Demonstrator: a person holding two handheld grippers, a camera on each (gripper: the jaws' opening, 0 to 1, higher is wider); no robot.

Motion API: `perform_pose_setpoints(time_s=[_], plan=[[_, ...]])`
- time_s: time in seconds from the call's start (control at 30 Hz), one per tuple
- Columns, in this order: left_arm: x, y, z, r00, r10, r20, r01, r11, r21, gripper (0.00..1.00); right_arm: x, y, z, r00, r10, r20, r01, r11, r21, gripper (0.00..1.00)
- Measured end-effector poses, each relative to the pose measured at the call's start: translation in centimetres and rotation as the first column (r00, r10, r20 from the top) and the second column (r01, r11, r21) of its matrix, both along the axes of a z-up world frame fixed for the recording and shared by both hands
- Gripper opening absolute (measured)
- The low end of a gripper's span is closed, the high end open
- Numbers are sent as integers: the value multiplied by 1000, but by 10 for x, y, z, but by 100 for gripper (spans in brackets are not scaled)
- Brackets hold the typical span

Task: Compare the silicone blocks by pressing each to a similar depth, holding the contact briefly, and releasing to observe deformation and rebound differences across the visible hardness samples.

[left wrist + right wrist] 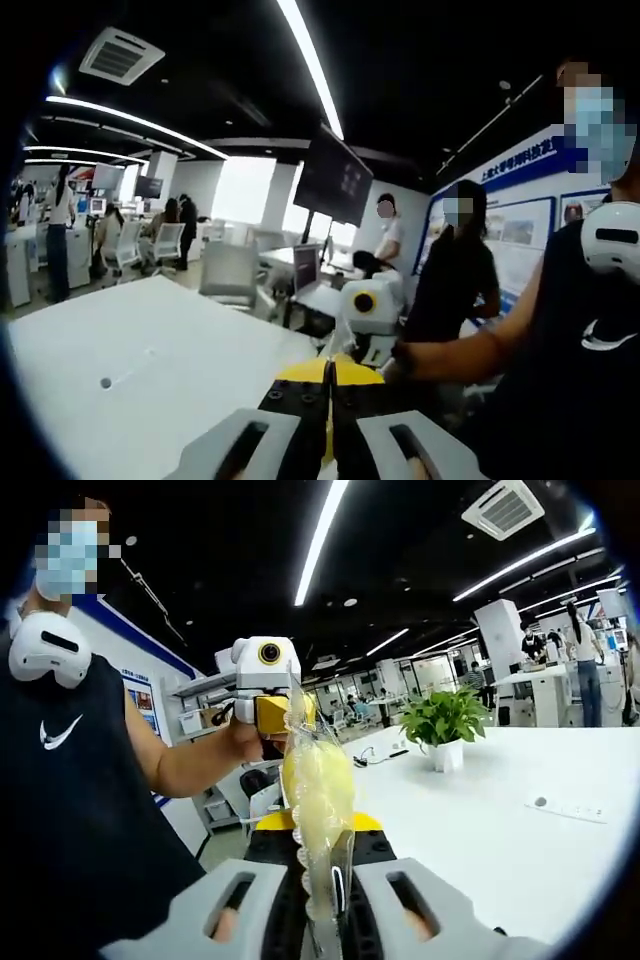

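Note:
A pale yellow silicone block in a clear plastic bag (316,780) stands upright between the jaws of my right gripper (318,823), which is shut on it. The bag's crinkled top reaches the yellow jaws of my left gripper (272,712), held up by a person's hand. In the left gripper view my left gripper (328,368) has its jaws pressed together, with only a thin yellowish strip between them. Just beyond them sits the white body of the right gripper (368,305).
A white table (150,340) spreads below both grippers, with a potted plant (443,725) and a white power strip (570,807) on it. The person in a black shirt (70,810) stands close by. Other people, chairs and desks fill the office behind.

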State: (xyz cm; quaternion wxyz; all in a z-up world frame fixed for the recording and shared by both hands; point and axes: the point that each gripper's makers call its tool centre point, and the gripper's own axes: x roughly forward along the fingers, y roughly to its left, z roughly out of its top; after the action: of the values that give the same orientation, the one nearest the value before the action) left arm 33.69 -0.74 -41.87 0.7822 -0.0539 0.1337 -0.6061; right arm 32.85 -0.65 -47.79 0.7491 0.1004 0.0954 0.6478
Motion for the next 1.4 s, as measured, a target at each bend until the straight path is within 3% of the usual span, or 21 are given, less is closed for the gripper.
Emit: perform_pose_setpoints(time_s=[0.13, 0.23, 0.27, 0.3, 0.33, 0.37, 0.53, 0.57, 0.73, 0.87, 0.97, 1.27, 1.4], plan=[[0, 0, 1, 1000, 3, 7, -3, 1000, -3, 0, -1, 0, 1, 1000, -3, 4, 3, 1000, 0, 0], [-2, 0, 5, 1000, 4, 24, -4, 1000, -16, 0, 0, 1, 5, 999, -33, 11, 32, 998, 46, 4], [-1, 0, 6, 1000, 12, 22, -12, 1000, -18, 0, 3, 1, 7, 997, -65, 43, 63, 997, 52, 6], [-1, 1, 8, 1000, 14, 22, -14, 1000, -22, 0, 4, 2, 10, 986, -78, 144, 70, 996, 58, 7], [-2, 1, 9, 999, 15, 29, -14, 1000, -27, 0, 4, 3, 12, 985, -88, 151, 78, 995, 69, 9], [-1, 1, 11, 999, 21, 34, -20, 999, -30, 0, 5, 3, 11, 989, -92, 115, 84, 994, 71, 10], [-1, 4, 11, 999, 29, 41, -28, 999, -23, 0, 4, 5, 11, 991, -74, 114, 67, 996, 62, 17], [-2, 4, 11, 999, 22, 42, -21, 1000, -19, 0, 3, 5, 14, 991, -70, 111, 62, 995, 74, 21], [-3, 4, 8, 999, 20, 37, -20, 1000, -4, 0, 17, 3, 19, 981, -152, 119, 140, 985, 102, 63], [-2, 5, 10, 999, 24, 32, -24, 1000, -13, 0, 20, -1, 20, 976, -176, 129, 162, 981, 108, 74], [-1, 6, 10, 999, 27, 33, -27, 1000, -11, 0, 26, -4, 20, 970, -207, 126, 193, 975, 112, 95], [2, 5, 6, 999, 27, 20, -27, 1000, -5, 0, 28, -8, 18, 969, -221, 115, 210, 973, 101, 96], [6, 3, 3, 999, 34, 3, -34, 999, -8, 0, 33, -13, 14, 957, -253, 145, 245, 967, 74, 96]])
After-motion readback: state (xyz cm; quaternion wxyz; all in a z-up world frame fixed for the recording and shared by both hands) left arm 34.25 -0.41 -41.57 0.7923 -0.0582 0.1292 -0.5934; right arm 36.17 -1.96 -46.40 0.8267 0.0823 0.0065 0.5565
